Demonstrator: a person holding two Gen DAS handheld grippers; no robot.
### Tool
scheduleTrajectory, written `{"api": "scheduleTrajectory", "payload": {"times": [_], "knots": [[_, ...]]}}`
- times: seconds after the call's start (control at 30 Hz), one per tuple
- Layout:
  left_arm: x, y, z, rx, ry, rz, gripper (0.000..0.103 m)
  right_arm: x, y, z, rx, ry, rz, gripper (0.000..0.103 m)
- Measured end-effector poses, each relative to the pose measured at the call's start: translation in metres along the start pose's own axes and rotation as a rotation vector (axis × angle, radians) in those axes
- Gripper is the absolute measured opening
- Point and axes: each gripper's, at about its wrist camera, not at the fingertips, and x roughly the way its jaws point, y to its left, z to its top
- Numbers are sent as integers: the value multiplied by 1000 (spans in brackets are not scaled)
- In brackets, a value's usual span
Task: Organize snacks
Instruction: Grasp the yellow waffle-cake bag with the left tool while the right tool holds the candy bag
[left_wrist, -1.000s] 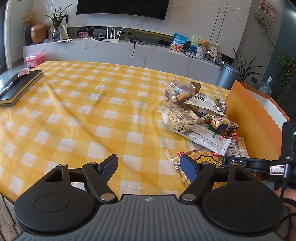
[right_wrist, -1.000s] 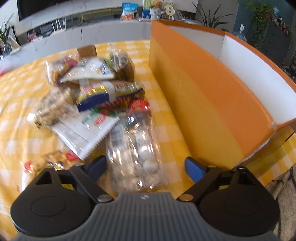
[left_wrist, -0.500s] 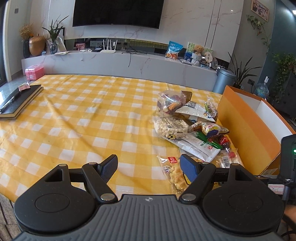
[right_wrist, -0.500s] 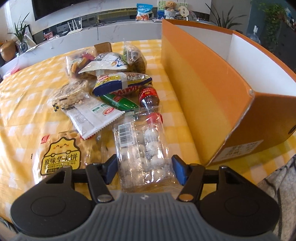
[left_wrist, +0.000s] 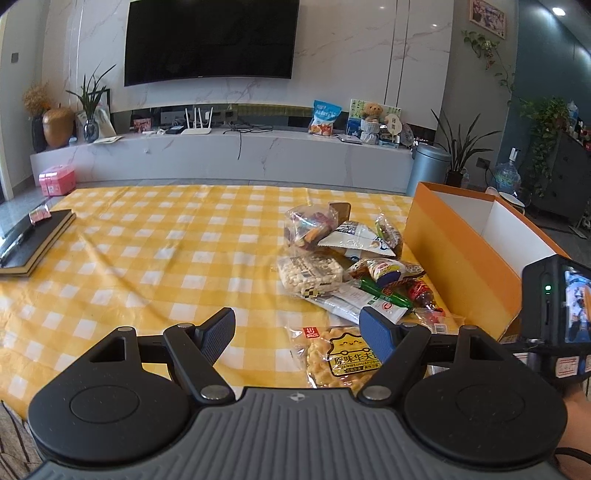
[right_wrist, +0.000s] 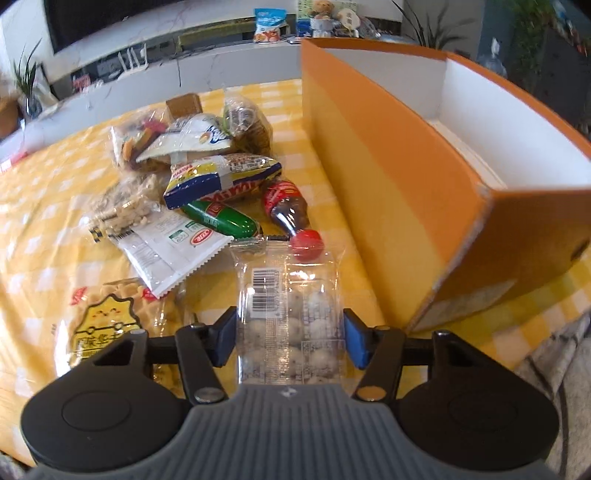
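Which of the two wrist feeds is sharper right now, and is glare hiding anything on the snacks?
Left wrist: sharp, evenly lit, with fisheye bending at the TV. Right wrist: soft and smeared toward the edges, the orange box rim bowed; glare on the clear snack pack between the right gripper fingers washes out its print, though the barcode stays readable.
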Motion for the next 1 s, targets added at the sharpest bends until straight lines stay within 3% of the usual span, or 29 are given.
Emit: {"api": "scheduleTrajectory", "payload": {"times": [0.17,0.37,0.47,0.57,0.7,0.93,1.0], "knots": [[6,-5,8,-26,29,-33,90,-25,-13,-5,56,-65,24,57],[46,-19,19,10,189,-114,90,-37,-33,-13,116,-73,83,57],[68,-21,16,-51,260,-101,90,-37,-32,-13,107,-79,81,57],[78,-29,15,-19,260,-126,90,-34,-30,-14,101,-82,78,57],[92,-43,11,51,325,-147,91,-29,-33,-13,118,-58,89,58],[118,-39,5,-42,400,-144,99,-29,-33,-13,117,-63,81,58],[118,-39,5,-25,387,-140,102,-33,-34,-14,121,-79,83,57]]}}
